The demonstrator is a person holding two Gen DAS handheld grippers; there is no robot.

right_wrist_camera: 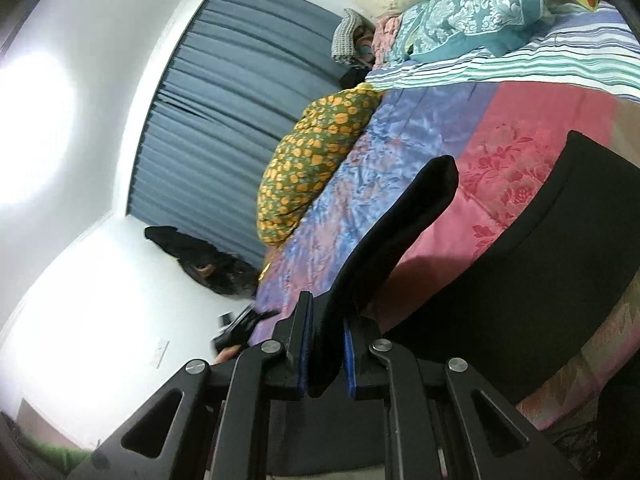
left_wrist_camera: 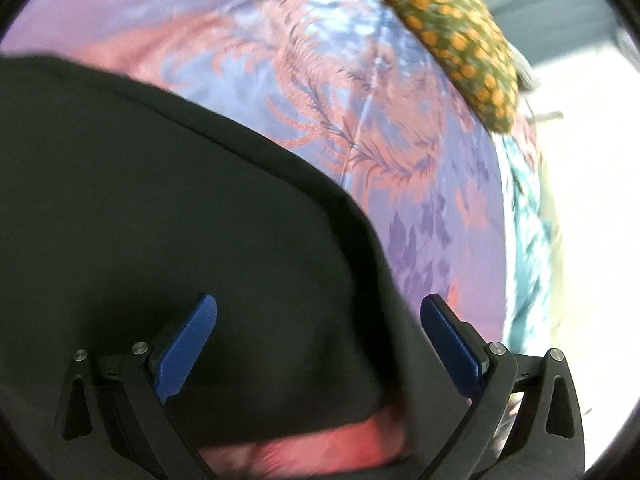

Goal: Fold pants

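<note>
Pinching a raised fold of the black pants [right_wrist_camera: 400, 236], our right hand-held gripper [right_wrist_camera: 326, 356] is pressing its blue pads [right_wrist_camera: 305, 354] together on the cloth, and the fold is standing up above the jaws. We are seeing the rest of the pants lying spread on the bed, over a quilt [right_wrist_camera: 500, 152] patterned in pink and blue. Our left hand-held gripper [left_wrist_camera: 318, 344] is hovering over the pants [left_wrist_camera: 160, 208] with its blue fingers [left_wrist_camera: 188, 348] spread wide and nothing pressed between them. We are also looking at a green pillow with orange spots [right_wrist_camera: 316, 152] lying at the far edge of the quilt, and grey curtains [right_wrist_camera: 224, 100] are hanging behind it.
</note>
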